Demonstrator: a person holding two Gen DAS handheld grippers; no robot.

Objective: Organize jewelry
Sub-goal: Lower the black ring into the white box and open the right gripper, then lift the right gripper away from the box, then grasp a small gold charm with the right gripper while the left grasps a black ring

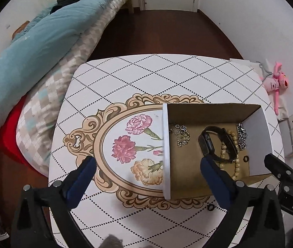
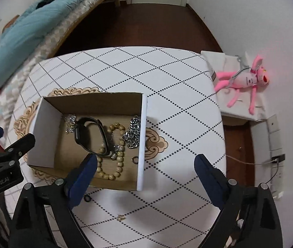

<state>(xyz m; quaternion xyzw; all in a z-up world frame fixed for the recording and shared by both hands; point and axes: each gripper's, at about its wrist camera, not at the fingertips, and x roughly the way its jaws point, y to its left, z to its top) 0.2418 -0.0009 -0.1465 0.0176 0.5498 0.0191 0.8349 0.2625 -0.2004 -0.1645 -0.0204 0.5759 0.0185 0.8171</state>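
An open cardboard box point(image 1: 208, 111) point(image 2: 43, 132) stands on the patterned table point(image 1: 146, 72) point(image 2: 167, 82). Inside lie a black smartwatch point(image 1: 216, 142) point(image 2: 90, 136), a wooden bead bracelet point(image 1: 229, 155) point(image 2: 113, 155), a silver chain point(image 1: 242, 136) point(image 2: 133, 133), a small silver piece point(image 1: 180, 134) point(image 2: 70, 123) and a dark ring point(image 1: 245, 158) point(image 2: 134, 159). A black ring point(image 1: 211, 207) point(image 2: 86, 198) and a tiny gold piece point(image 2: 121, 217) lie on the table outside the box. My left gripper point(image 1: 148, 165) is open and empty, above the box's left wall. My right gripper point(image 2: 146, 163) is open and empty, above the box's right wall.
A bed with a teal quilt point(image 1: 32, 41) point(image 2: 22, 26) stands left of the table. A pink plush toy point(image 1: 276, 80) point(image 2: 247, 80) lies on a white box at the right. Cables and a wall socket point(image 2: 276, 159) are at the right. Dark wooden floor lies beyond.
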